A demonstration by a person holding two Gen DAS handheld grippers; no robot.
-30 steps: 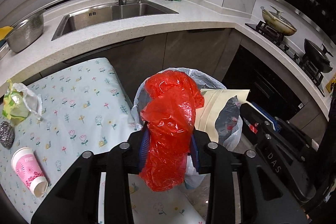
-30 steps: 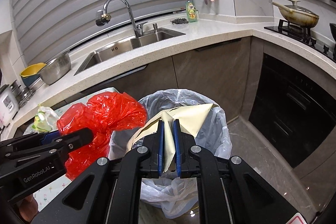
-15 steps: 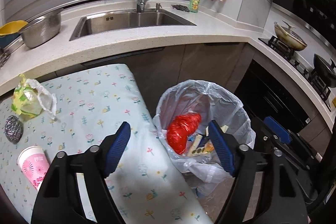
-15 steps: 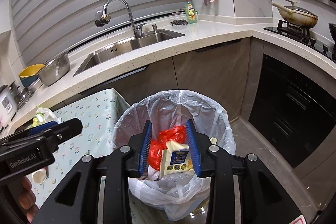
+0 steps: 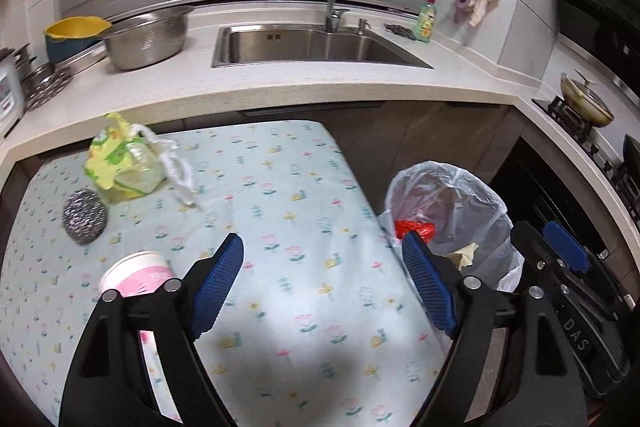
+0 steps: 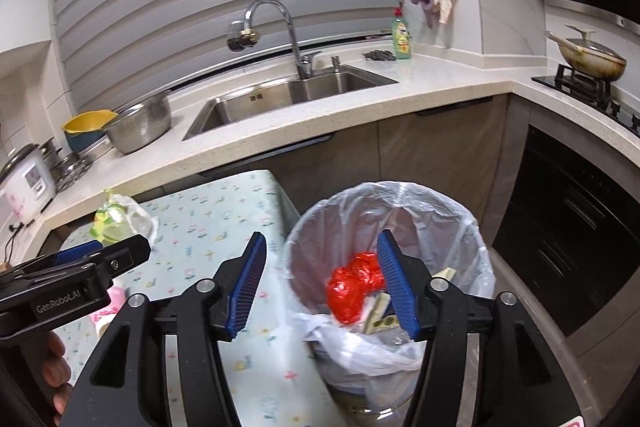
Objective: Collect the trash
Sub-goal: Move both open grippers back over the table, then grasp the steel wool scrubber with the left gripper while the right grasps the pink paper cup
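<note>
- Step in hand: both loads look dropped; more trash waits on the surface [image 5: 304, 307], a soft floral cloth.
- Left of the left tongs [image 5: 324, 279]: a waxy pink paper cup [image 5: 136, 273], just beside the left finger. Beyond it, a wiry steel scrubber [image 5: 85, 214] and a crumpled yellow-green wrapper [image 5: 120, 163] with limp clear plastic.
- Left tongs: released, jaws just opened wide, nothing between them.
- Right tongs [image 6: 322, 283]: released, jaws just opened, empty, poised over the bin [image 6: 472, 227], which has a thin translucent liner.
- In the bin, below the right tongs: a crinkly red plastic bag [image 6: 352, 287] and flat yellowish packaging [image 6: 380, 311].
- Next move, likely: swing left and close on the cup.
</note>
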